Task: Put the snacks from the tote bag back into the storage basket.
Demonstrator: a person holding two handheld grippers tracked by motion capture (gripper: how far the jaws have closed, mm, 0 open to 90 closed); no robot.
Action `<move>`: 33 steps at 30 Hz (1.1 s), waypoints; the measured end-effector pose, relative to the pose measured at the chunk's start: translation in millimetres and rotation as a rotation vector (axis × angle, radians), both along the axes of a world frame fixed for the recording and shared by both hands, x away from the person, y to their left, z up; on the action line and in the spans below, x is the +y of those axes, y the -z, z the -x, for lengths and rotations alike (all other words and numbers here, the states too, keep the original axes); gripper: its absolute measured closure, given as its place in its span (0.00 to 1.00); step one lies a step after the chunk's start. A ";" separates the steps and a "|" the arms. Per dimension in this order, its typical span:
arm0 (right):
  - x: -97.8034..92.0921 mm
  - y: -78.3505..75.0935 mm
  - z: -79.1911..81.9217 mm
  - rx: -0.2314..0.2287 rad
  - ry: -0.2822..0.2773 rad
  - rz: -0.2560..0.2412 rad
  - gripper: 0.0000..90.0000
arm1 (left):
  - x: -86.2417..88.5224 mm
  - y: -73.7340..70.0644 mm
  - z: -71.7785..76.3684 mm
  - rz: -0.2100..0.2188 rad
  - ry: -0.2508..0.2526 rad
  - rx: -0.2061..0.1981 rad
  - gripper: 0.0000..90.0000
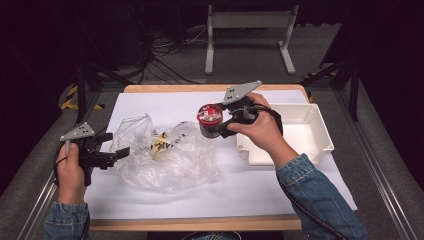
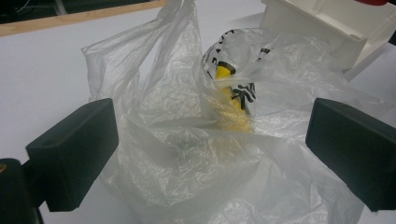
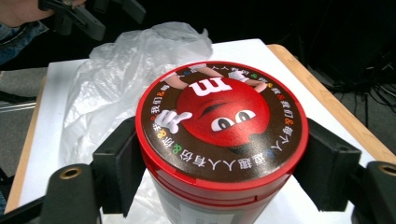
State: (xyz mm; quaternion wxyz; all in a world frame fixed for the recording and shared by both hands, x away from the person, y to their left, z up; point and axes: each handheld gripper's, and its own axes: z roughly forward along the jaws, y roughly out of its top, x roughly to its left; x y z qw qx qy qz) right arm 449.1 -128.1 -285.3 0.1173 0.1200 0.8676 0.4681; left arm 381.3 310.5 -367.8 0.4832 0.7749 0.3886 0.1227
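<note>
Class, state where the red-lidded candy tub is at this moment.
In the high view the candy tub is clamped in the right gripper, just above the table's middle, between the plastic bag and the white bin.

Blue denim sleeves on both forearms, cuffs at the wrists. Left claw (image 1: 121, 152): black body, blocky black jaws, grey three-cornered plate on top. Right claw (image 1: 216, 125): same black build, grey plate, black cable trailing; brass-coloured screw inserts beside its jaws.
</note>
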 end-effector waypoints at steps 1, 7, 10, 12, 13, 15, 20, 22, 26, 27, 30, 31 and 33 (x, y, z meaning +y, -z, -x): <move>-4.1 -0.7 -1.6 0.001 0.004 -0.003 0.28 | -0.3 0.2 0.1 0.000 0.002 0.002 0.04; -25.4 -6.0 -9.2 -0.011 0.036 -0.009 0.28 | -2.2 1.3 0.0 0.007 0.039 0.005 0.05; -34.7 -7.8 -12.7 -0.018 0.047 -0.009 0.28 | -2.4 1.2 0.2 0.008 0.048 0.005 0.05; -40.6 -8.8 -15.0 -0.020 0.056 -0.007 0.28 | -2.4 1.2 0.5 0.006 0.052 0.006 0.05; -40.6 -8.8 -15.0 -0.020 0.056 -0.007 0.28 | -2.6 1.4 0.8 0.001 0.057 0.007 0.05; -46.4 -9.1 -17.6 -0.018 0.066 -0.007 0.28 | -5.0 1.8 3.9 -0.002 0.060 0.029 0.05; -59.6 -7.9 -25.9 -0.014 0.097 0.004 0.28 | -10.6 1.3 6.9 -0.027 0.080 0.032 0.05; -64.3 -7.9 -29.5 -0.025 0.116 0.017 0.28 | -10.2 0.9 6.8 -0.031 0.081 0.028 0.05; -70.5 -5.6 -36.3 -0.026 0.135 0.041 0.28 | -9.9 0.8 6.6 -0.027 0.072 0.022 0.05; -71.9 -4.4 -38.2 -0.023 0.137 0.049 0.28 | -9.1 0.7 5.4 -0.028 0.066 0.016 0.05; -78.4 0.9 -45.0 -0.018 0.150 0.069 0.28 | -8.5 1.1 4.2 -0.030 0.069 0.014 0.05; -78.4 0.9 -45.0 -0.018 0.150 0.069 0.28 | -8.6 1.3 4.1 -0.030 0.071 0.015 0.05; -85.0 6.7 -51.2 -0.002 0.159 0.080 0.28 | -8.8 1.9 3.5 -0.037 0.079 0.012 0.05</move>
